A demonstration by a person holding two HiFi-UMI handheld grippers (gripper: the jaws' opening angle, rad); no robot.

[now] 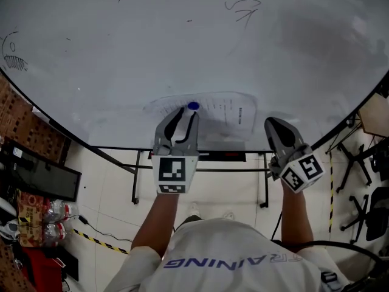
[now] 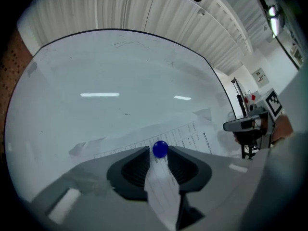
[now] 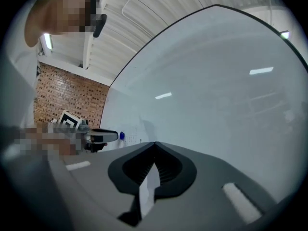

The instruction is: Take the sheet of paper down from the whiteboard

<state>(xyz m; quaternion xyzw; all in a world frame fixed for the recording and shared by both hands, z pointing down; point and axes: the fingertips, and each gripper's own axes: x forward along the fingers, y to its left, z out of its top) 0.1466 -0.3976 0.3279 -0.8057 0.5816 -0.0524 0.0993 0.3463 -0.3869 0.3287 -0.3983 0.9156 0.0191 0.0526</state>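
Only 1 sheet, 1 magnet

I see water bottles at the floor's left edge beside a black screen, striped tape nearby, and a black chair at the right edge.

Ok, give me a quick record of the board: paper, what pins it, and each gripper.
Board: whiteboard, faint marker scribbles
Paper: printed sheet, flat on the board near its lower edge
Pin: blue magnet on the sheet
Left gripper: open, tips either side of the magnet
Right gripper: shut, at the sheet's right edge; grip on it unclear
Paper down: not yet
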